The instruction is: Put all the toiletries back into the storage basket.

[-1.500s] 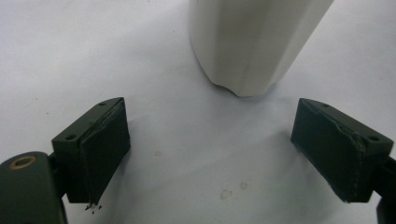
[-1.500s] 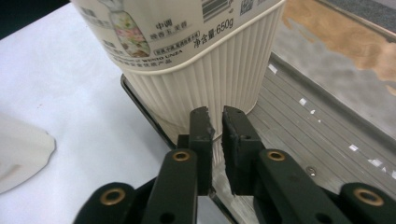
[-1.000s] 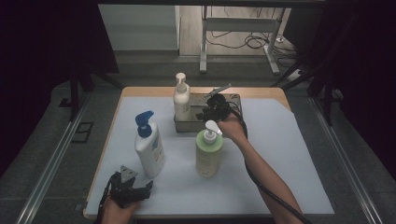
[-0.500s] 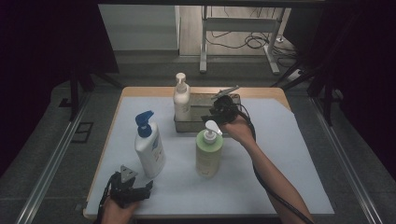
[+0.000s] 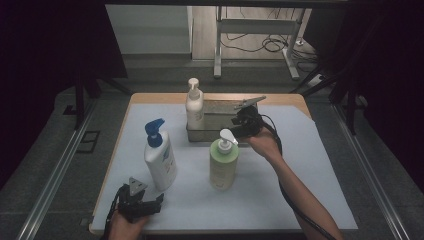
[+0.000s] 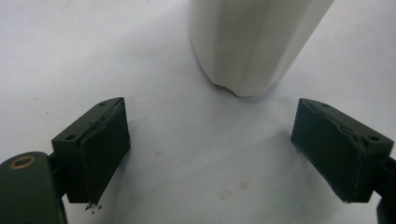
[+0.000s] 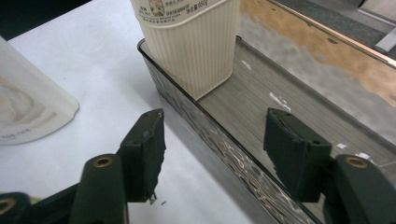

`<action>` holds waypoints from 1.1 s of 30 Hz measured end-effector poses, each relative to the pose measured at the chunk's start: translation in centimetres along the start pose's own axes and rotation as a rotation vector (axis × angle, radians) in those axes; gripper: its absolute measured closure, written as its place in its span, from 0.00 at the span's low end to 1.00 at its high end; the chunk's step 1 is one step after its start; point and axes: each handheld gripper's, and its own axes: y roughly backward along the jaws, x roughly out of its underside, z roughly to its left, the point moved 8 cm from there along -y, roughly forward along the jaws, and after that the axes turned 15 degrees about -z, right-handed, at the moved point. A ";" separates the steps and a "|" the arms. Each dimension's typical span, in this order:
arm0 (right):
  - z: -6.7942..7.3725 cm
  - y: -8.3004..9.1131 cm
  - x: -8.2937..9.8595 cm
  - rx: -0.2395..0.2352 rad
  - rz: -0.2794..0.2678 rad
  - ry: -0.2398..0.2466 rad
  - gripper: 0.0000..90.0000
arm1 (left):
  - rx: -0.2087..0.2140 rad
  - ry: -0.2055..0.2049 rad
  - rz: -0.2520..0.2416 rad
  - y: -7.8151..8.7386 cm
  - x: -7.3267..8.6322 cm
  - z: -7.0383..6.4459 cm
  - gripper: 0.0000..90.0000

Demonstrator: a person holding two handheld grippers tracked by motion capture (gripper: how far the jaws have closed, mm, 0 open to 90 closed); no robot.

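Note:
A grey tray (image 5: pixel 216 134) stands at the back middle of the table, with a cream pump bottle (image 5: pixel 194 107) upright in its left end. My right gripper (image 5: pixel 242 122) is open at the tray's front side. In the right gripper view its jaws (image 7: pixel 215 149) straddle the tray's front wall (image 7: pixel 196 126), with the ribbed cream bottle (image 7: pixel 196 46) ahead. A white bottle with a blue pump (image 5: pixel 160 157) and a green bottle with a white pump (image 5: pixel 223 162) stand in front of the tray. My left gripper (image 5: pixel 145 202) rests open near the front left edge, the white bottle's base (image 6: pixel 252 42) just ahead of its jaws (image 6: pixel 224 149).
A white sheet (image 5: pixel 310 180) covers the table, with a strip of wood (image 5: pixel 280 99) showing at the back. Dark floor, metal rails and cables surround the table. The white bottle's side (image 7: pixel 28 107) is at the left of the right gripper view.
My right hand and gripper have shifted a little to the right along the tray's front. The left gripper and the bottles have stayed put.

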 end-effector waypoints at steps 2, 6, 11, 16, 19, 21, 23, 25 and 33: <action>0.0 0.3 0.1 0.003 -0.001 0.005 0.39 | 0.000 0.001 0.000 0.0 0.0 0.0 0.12; -0.1 0.8 0.3 0.010 -0.006 0.011 0.38 | 0.000 0.002 -0.001 0.0 0.0 0.0 0.12; -0.2 1.7 0.5 0.014 -0.014 0.021 0.37 | 0.000 0.001 0.000 0.0 0.0 0.0 0.12; -0.3 2.8 1.1 0.029 -0.014 0.025 0.35 | -0.001 0.000 0.000 0.0 0.0 0.0 0.12; -0.5 3.3 1.5 0.031 -0.011 0.022 0.33 | 0.000 0.001 0.000 0.0 0.0 0.0 0.12; -0.5 3.5 1.6 0.034 -0.010 0.024 0.32 | -0.001 0.001 0.000 0.0 0.0 0.0 0.12; -0.6 4.2 1.9 0.037 -0.012 0.026 0.31 | 0.000 0.001 0.000 0.0 0.0 0.0 0.12; -0.6 4.4 2.0 0.036 -0.013 0.027 0.31 | -0.001 0.002 -0.001 0.0 0.0 0.0 0.12; -0.3 6.3 3.2 0.027 -0.012 0.032 0.29 | -0.001 0.001 0.000 0.0 0.0 0.0 0.12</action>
